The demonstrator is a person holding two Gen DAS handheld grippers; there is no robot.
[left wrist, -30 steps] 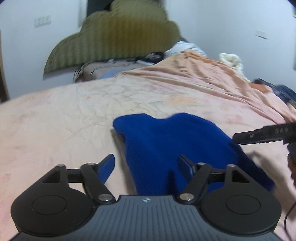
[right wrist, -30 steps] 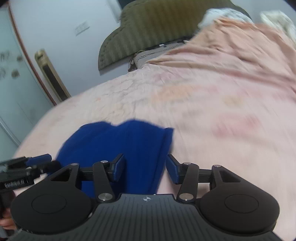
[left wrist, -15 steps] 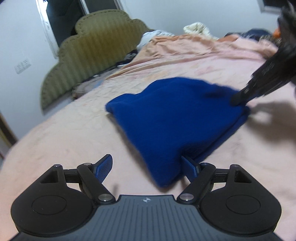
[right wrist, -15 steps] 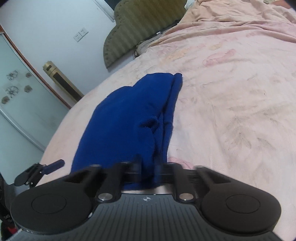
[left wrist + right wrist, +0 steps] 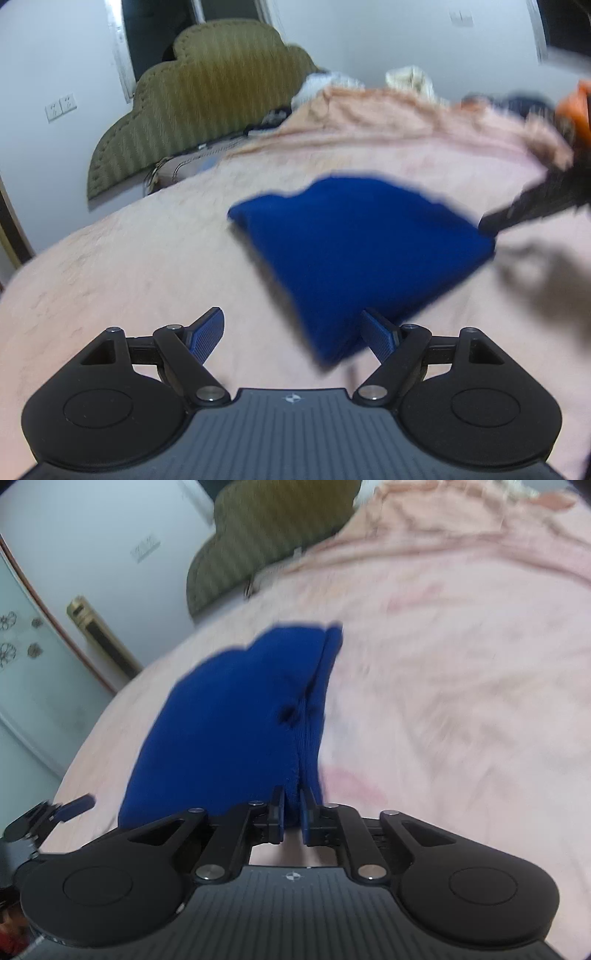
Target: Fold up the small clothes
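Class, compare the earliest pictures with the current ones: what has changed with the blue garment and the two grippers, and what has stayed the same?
The right gripper, open a second ago, has closed on the near edge of the blue knitted garment; its jaws are now easing slightly apart, cloth pinched between them. The left gripper stays open, the garment's corner at its right finger. The garment remains on the pink bedspread.

Deep-blue knit garment (image 5: pixel 236 716), folded double, flat on the pink bedspread (image 5: pixel 461 686), near corner pinched
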